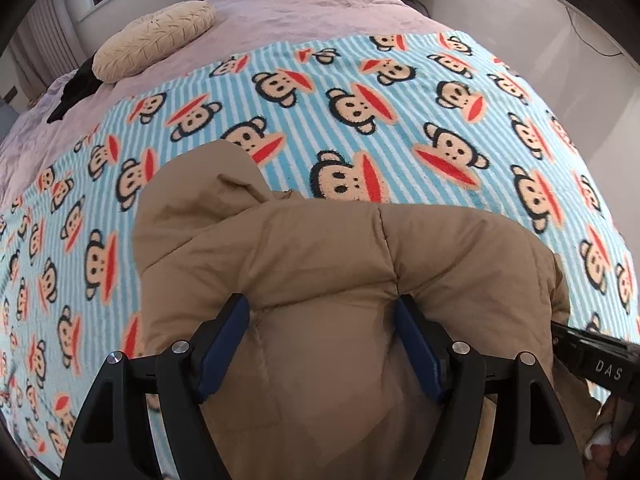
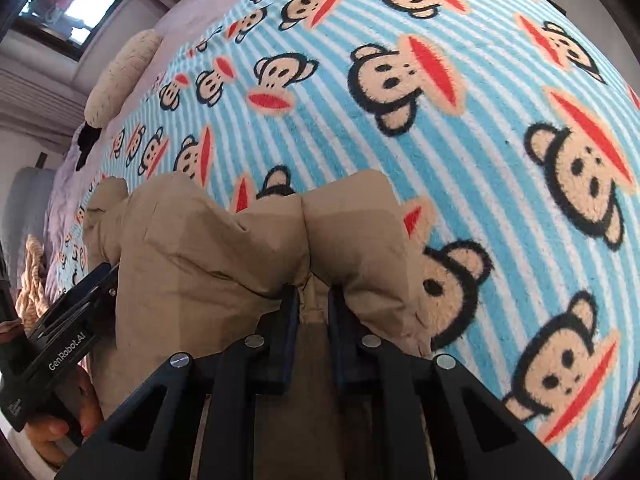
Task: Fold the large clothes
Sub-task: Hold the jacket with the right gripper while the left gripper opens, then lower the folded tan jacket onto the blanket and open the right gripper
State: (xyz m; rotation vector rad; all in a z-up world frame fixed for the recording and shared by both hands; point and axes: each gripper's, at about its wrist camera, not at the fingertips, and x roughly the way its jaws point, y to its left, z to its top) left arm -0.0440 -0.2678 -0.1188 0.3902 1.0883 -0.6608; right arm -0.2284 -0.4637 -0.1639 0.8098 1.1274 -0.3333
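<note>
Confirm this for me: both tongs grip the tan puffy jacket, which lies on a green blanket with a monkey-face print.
Wrong on one point: the blanket is blue-and-white striped, not green, as the left wrist view shows. The rest stands: the left tongs and right tongs both grip the tan puffy jacket, and the blanket carries a monkey-face print.

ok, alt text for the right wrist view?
The right tongs are shut on a fold of a tan puffy jacket bunched on a blue-striped monkey-print blanket. At the left edge, the left tongs reach into the same jacket; a cream cushion lies further back.
</note>
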